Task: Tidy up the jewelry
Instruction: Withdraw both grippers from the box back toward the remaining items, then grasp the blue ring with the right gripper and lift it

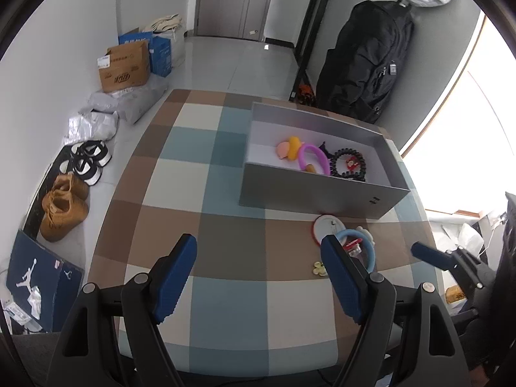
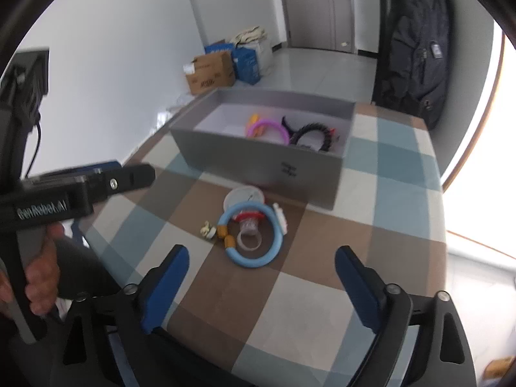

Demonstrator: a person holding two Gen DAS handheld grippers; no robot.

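A grey box on the checked table holds a purple ring, a black spiral band and a yellow and pink clip. In front of the box lie a light blue ring, a white round disc, a clear red-topped piece and a small yellow clip. My left gripper is open and empty over the table, left of these. My right gripper is open and empty just short of the blue ring.
The checked cloth covers the table. Shoes, cardboard boxes and bags lie on the floor to the left. A black backpack leans behind the box. The left gripper's body shows in the right wrist view.
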